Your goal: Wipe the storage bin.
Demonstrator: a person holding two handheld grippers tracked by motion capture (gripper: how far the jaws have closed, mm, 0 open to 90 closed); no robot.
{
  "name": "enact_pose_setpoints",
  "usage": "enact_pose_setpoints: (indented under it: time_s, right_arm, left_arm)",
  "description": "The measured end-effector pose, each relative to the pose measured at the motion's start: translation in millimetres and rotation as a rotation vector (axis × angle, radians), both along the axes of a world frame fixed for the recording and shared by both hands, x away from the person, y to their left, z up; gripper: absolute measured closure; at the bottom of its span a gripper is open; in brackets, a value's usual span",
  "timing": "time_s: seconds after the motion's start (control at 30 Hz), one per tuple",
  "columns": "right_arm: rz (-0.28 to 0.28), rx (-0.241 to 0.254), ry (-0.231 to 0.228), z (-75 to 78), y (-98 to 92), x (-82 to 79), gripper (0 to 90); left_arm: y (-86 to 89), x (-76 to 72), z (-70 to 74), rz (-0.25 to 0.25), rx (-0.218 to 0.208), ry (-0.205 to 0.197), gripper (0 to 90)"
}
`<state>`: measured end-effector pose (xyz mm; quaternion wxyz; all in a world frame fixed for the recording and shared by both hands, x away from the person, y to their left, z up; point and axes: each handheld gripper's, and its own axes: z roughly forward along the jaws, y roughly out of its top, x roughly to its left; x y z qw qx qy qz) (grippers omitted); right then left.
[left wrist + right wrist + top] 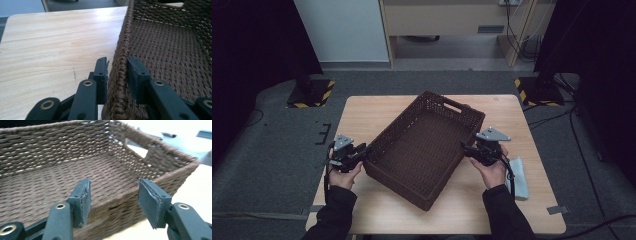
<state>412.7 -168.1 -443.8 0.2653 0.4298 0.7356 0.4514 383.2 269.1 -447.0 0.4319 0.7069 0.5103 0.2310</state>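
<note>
The basket (424, 147) sits on the middle of the table (377, 112), turned at an angle, one handle end toward the far edge and one corner near the person's edge. The left gripper (362, 151) is at the basket's left long wall, straddling the rim, one jaw outside and one inside, while the right gripper (465, 148) hangs at the right long wall, jaws spread. A folded cloth (518, 177) lies on the table right of the right hand, near the table's right edge.

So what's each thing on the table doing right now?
Wicker basket: empty, upright, sitting askew on the table.
Left gripper: jaws astride the basket's rim; contact unclear.
Right gripper: open, one jaw either side of the basket's wall.
White cloth: lying flat by the right hand.
</note>
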Motion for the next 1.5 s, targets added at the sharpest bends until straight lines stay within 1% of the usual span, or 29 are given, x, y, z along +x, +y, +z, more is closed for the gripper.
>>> enact_pose_setpoints:
  time_s: [0.03,0.07,0.17,0.23,0.27,0.3,0.33,0.43,0.5,0.57,0.63,0.73,0.77,0.8,0.87,0.93,1.0,1.07,1.1,1.17,1.27,1.33,1.37,1.4,1.43,1.47,1.5]
  right_arm:
    - [-0.008,-0.003,-0.002,-1.0,-0.8,1.6,43.1]
    - [-0.015,0.009,0.001,-4.5,-2.2,4.3,42.5]
    - [-0.013,0.019,0.008,-5.3,-3.3,4.3,43.2]
    - [-0.017,0.016,0.008,-4.9,-2.8,3.4,43.9]
    - [-0.018,0.018,0.014,-4.8,-2.7,3.0,43.9]
    - [-0.016,0.027,0.02,-4.6,-3.3,3.2,43.9]
    - [-0.013,0.032,0.03,-4.3,-4.0,2.9,44.0]
    - [-0.011,0.036,0.042,-3.1,-4.2,0.3,44.7]
    - [-0.01,0.026,0.041,-2.2,-3.1,-2.6,44.9]
    - [-0.008,0.018,0.04,-1.4,-1.1,-5.7,44.8]
    - [-0.001,-0.008,0.031,0.5,0.5,-6.5,43.8]
    - [-0.025,-0.028,-0.01,0.1,-1.0,-4.0,41.3]
    - [-0.034,-0.034,-0.009,-1.4,-2.4,-2.1,39.6]
    - [-0.032,-0.003,-0.002,-3.6,-5.2,0.1,39.6]
    - [-0.03,-0.001,0.001,-3.7,-5.9,0.4,39.7]
    - [-0.03,-0.013,-0.002,-3.3,-5.6,-0.4,40.6]
    - [-0.03,-0.015,0.0,-2.9,-5.2,-1.3,41.2]
    - [-0.02,-0.003,0.019,-1.7,-6.1,-2.4,41.7]
    - [-0.015,0.004,0.03,-1.4,-6.3,-3.3,42.5]
    - [-0.015,0.015,0.031,-0.8,-6.4,-6.4,44.5]
    - [-0.012,0.015,0.029,0.2,-5.9,-9.8,44.6]
    - [0.005,0.022,0.04,0.7,-5.6,-9.1,43.7]
    - [0.009,0.016,0.049,2.1,-5.9,-8.7,42.3]
    - [0.006,0.011,0.044,3.5,-6.0,-7.8,42.7]
    - [-0.003,-0.004,0.022,4.5,-6.7,-7.5,42.5]
    - [-0.021,-0.013,0.0,5.2,-7.6,-7.0,42.0]
    - [-0.032,-0.016,-0.01,5.2,-9.1,-5.7,41.5]
  left_arm:
    - [1.2,-1.0,0.0,0.002,-0.005,0.001,67.5]
    - [1.2,-1.0,0.0,0.002,-0.005,0.001,65.1]
    - [3.4,-6.3,0.7,-0.006,-0.02,-0.006,64.2]
    - [4.2,-8.8,0.2,0.005,-0.013,-0.011,64.6]
    - [4.6,-8.4,-0.2,0.011,-0.008,-0.004,65.7]
    - [5.1,-7.7,-0.5,0.01,-0.013,-0.002,65.7]
    - [5.3,-7.0,-0.9,0.01,-0.018,-0.001,65.7]
    - [4.6,-4.3,-0.7,0.015,-0.012,-0.003,66.2]
    - [3.6,-1.4,-1.1,0.023,-0.005,-0.005,66.5]
    - [2.2,2.5,-3.0,0.029,0.016,-0.001,66.7]
    - [1.8,4.9,-4.8,0.033,0.02,0.001,66.9]
    - [2.5,3.3,-4.2,0.033,0.019,-0.005,65.0]
    - [2.7,2.2,-3.9,0.03,0.018,-0.004,63.9]
    - [2.8,0.8,-3.7,0.025,0.017,-0.002,62.8]
    - [2.6,-2.4,-3.9,0.016,0.022,-0.007,62.5]
    - [2.1,-4.8,-3.2,0.006,0.031,-0.013,62.2]
    - [2.5,-6.6,-1.9,-0.005,0.021,-0.024,60.7]
    - [3.0,-7.6,-0.5,0.0,0.021,-0.028,60.1]
    - [3.4,-7.7,-0.4,0.011,0.027,-0.027,60.6]
    - [5.3,-7.0,-0.5,0.025,0.016,-0.024,61.4]
    - [7.4,-4.2,-0.7,0.026,-0.001,-0.015,62.5]
    - [7.8,-1.0,0.0,0.026,0.004,-0.011,62.8]
    - [7.8,1.1,0.7,0.029,0.007,-0.01,62.9]
    - [7.7,3.3,1.3,0.033,0.012,-0.011,63.5]
    - [7.9,5.9,1.3,0.038,0.016,-0.018,63.9]
    - [8.3,9.0,1.6,0.045,0.02,-0.013,64.1]
    - [8.6,11.9,2.0,0.054,0.024,-0.016,64.3]
